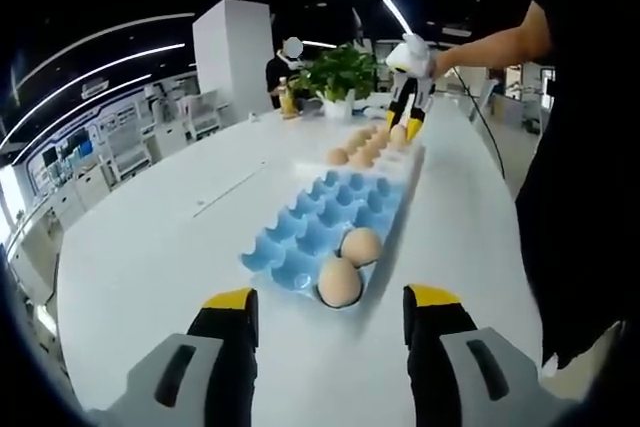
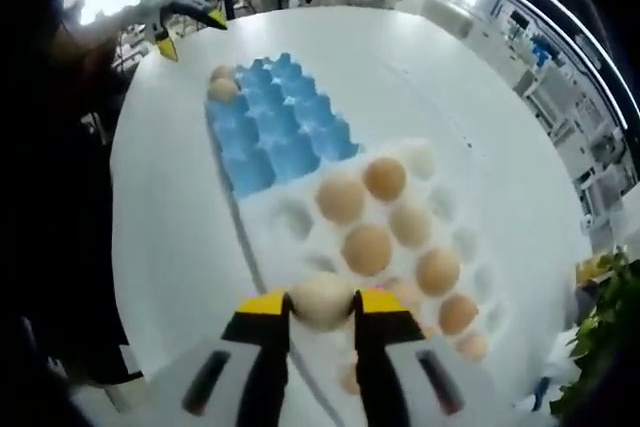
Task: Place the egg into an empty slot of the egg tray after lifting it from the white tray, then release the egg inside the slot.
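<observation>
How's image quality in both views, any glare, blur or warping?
Left gripper view: sharp, dark ceiling with bright strip lights, fisheye bends the table. Right gripper view: blown-out windows at the top, white tray nearly washed out, egg in the right claw soft.

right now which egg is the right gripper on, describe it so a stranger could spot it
Find the white tray next to the blue egg tray. At its near edge, the right gripper pinches one egg, paler than its brown neighbours and the only one between yellow-tipped jaws.

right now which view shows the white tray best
The right gripper view: the white tray lies close, its slots and eggs plain. In the left gripper view it sits far off beyond the blue egg tray, small.
</observation>
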`<action>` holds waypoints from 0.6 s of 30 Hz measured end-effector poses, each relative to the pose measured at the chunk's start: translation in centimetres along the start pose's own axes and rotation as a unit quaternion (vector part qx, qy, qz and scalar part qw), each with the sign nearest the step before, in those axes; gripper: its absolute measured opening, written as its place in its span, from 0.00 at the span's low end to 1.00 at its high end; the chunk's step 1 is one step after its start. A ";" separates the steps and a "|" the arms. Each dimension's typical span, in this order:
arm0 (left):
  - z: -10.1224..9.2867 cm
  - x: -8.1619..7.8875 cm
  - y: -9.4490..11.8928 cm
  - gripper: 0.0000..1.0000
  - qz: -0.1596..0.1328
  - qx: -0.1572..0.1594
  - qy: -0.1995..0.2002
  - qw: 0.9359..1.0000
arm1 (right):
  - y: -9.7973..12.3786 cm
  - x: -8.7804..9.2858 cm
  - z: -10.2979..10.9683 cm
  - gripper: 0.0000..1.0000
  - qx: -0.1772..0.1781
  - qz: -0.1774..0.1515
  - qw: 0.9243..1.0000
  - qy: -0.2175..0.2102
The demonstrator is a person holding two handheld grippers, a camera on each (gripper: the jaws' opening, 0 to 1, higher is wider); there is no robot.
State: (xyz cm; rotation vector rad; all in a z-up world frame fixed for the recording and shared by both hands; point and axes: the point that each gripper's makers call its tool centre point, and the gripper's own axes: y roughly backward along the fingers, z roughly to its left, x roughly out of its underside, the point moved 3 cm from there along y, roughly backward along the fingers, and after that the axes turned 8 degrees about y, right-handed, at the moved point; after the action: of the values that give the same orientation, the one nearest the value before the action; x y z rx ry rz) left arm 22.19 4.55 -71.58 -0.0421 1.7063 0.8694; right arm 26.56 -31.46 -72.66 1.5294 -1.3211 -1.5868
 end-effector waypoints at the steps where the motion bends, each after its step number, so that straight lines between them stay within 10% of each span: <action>1: 0.0 0.0 0.0 0.60 0.000 0.000 0.001 1.000 | -0.1 -0.2 0.1 0.24 0.000 -0.001 1.000 0.004; 18: 0.1 0.0 0.5 0.62 -0.001 -0.006 0.003 1.000 | -2.1 -5.0 1.4 0.24 -0.037 -0.040 0.998 0.044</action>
State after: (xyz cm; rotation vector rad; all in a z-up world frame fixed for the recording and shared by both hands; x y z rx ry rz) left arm 22.07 4.98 -71.32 -0.0535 1.7060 0.8782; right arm 26.64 -25.83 -72.80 1.6048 -1.1538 -1.5794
